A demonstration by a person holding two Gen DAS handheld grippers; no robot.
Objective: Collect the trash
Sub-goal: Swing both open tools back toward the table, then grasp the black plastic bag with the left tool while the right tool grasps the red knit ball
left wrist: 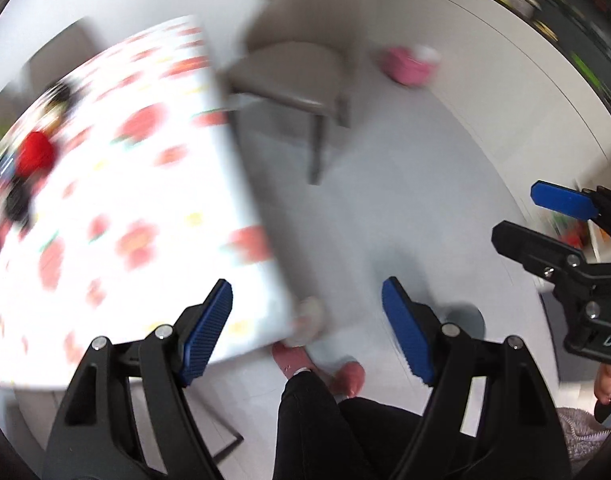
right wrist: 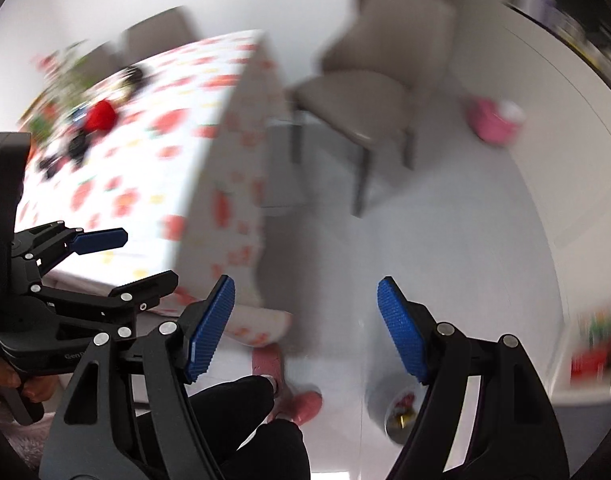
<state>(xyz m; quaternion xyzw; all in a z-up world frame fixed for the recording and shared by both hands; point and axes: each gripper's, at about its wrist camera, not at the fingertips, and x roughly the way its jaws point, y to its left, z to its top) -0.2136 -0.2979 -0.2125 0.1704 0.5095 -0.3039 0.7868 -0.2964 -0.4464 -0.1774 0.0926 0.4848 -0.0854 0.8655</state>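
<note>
We hold the left gripper and the right gripper wide and empty, between pickups we judge, while the trash lies blurred on the table at upper left, so next we must reach there.
</note>
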